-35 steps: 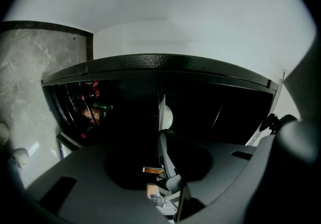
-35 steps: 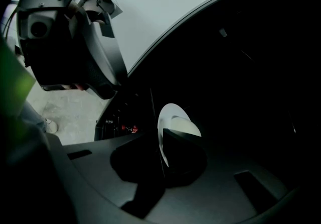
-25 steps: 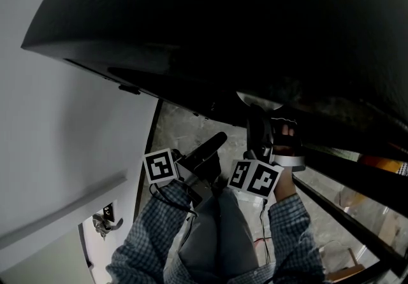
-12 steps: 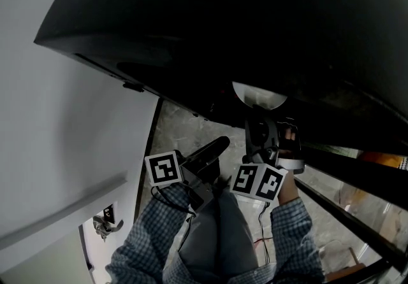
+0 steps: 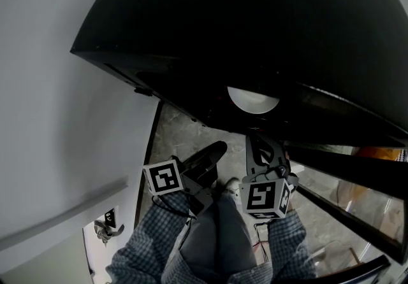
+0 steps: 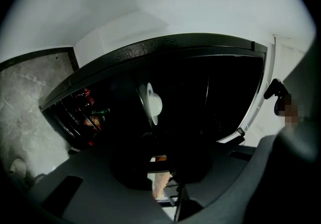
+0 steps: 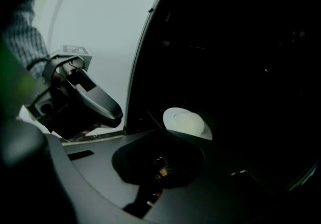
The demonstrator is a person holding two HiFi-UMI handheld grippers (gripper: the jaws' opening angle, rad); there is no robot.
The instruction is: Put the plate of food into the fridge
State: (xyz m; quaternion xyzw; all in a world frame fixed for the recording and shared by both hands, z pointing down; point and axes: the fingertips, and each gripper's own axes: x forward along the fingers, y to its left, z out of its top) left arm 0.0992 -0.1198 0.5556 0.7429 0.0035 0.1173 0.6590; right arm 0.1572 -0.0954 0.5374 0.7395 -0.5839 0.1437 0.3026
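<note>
So, the plate [image 5: 253, 99] is sitting inside the fridge [image 5: 268, 28]. It's a pale disc carrying a rounded white mound of food [image 7: 188, 120], and it rests in the dark interior a bit in from the fridge's lower front edge. It's too dim in there for us to make out the shelf under it.

Our right gripper [image 5: 258, 142] hovers just below the plate and clear of it. Its jaws are pressed together at the tips, and only the empty oval hollow sits between them. The plate shows right past those tips in the right gripper view.

Our left gripper [image 5: 215, 148] sits just beside the right one, toward the fridge's left edge. Its jaws are pressed together too, on nothing, and it points up at the opening.

The door racks [image 6: 75, 117] hold a few red and orange things, too murky to name. Below our checked sleeves [image 5: 143, 244] there's a stone floor [image 5: 182, 130], and a white wall [image 5: 51, 85] runs along the left side.
</note>
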